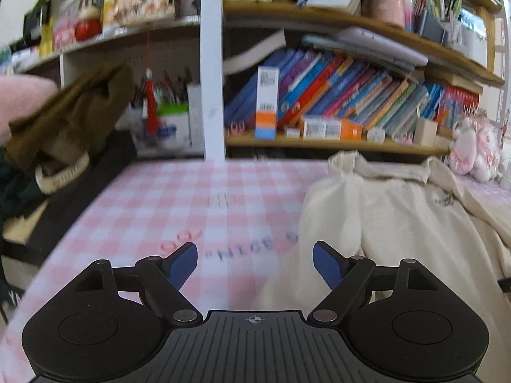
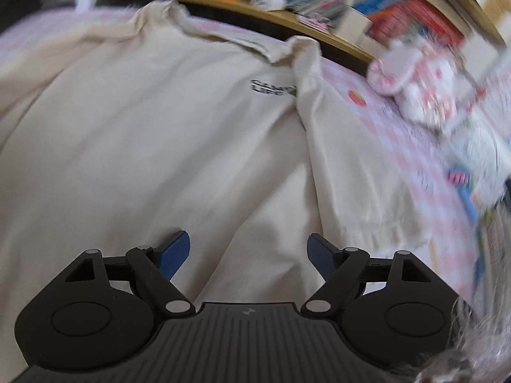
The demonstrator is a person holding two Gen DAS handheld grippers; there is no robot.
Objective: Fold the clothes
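Left wrist view: the left gripper (image 1: 254,263) hovered over a pink checked tablecloth (image 1: 179,198), jaws apart with nothing between them. A cream sweatshirt (image 1: 399,217) lay spread on the cloth to the right; bookshelves (image 1: 335,140) stood behind.

Right wrist view: the right gripper (image 2: 248,255) hung above the sweatshirt's (image 2: 159,127) body, jaws apart and empty. A pink plush toy (image 2: 412,76) sat beyond the garment, at upper right.
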